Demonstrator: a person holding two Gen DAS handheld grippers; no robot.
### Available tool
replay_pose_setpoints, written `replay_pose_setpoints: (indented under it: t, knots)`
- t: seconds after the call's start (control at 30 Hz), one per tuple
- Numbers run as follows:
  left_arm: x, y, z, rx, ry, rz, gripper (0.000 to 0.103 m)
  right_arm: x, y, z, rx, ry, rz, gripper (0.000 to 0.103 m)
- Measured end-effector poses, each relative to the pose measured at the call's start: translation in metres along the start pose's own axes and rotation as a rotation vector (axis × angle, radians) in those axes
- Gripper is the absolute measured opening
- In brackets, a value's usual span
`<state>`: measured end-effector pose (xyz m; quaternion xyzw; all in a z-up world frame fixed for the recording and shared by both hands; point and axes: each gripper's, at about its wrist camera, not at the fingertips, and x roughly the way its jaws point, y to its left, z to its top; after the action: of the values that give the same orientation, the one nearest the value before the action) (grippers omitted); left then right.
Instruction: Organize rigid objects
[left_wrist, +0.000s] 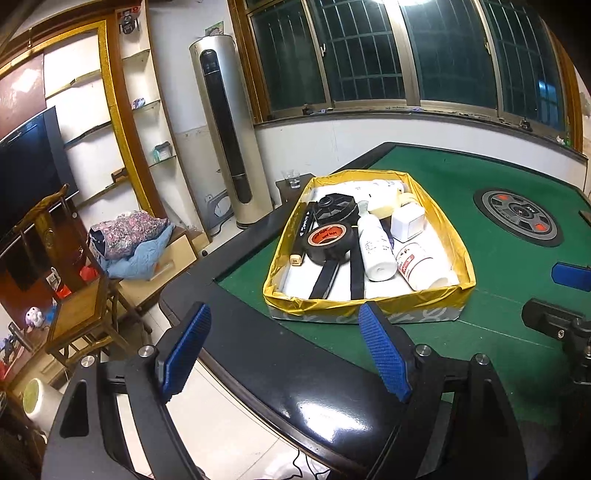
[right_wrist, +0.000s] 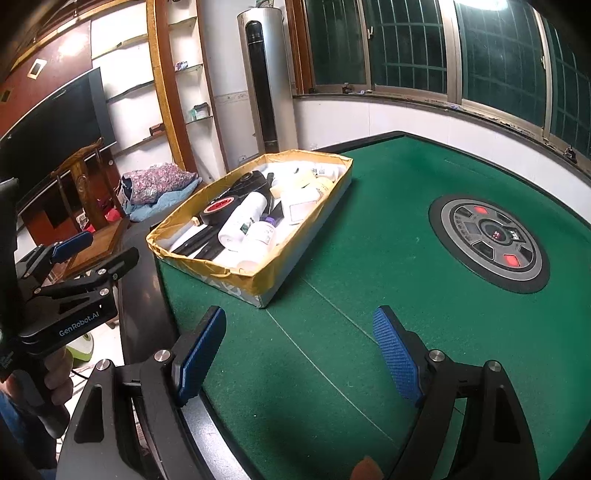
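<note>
A shallow box with a yellow taped rim (left_wrist: 369, 304) (right_wrist: 258, 277) sits on the green table (left_wrist: 498, 280) (right_wrist: 351, 295). It holds a roll of black tape (left_wrist: 328, 242) (right_wrist: 218, 208), a black round part (left_wrist: 334, 208), white bottles (left_wrist: 375, 243) (right_wrist: 242, 219), a small white cube (left_wrist: 408, 221) and flat black strips (left_wrist: 356, 275). My left gripper (left_wrist: 284, 350) hovers open over the table's black edge, just short of the box, with nothing between its blue pads. My right gripper (right_wrist: 299, 354) stands open over the bare felt to the right of the box, also empty.
A round grey control panel (left_wrist: 519, 216) (right_wrist: 489, 240) lies in the table's middle. Left of the table stand a wooden chair (left_wrist: 77, 306), a bench with folded cloth (left_wrist: 129, 240) and a tall silver air conditioner (left_wrist: 229, 129). A hand (right_wrist: 55, 380) holds the left tool.
</note>
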<state>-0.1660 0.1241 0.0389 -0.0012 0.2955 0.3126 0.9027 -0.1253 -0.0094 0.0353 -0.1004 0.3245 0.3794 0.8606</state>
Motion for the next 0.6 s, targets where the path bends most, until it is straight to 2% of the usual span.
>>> replay_pose_setpoints:
  t: [0.6]
  knots:
    - [-0.0013,0.0032,-0.0018,0.004,-0.007,0.007,0.083,0.0021,0.0028,0.0001,-0.005,0.011,0.0,0.078]
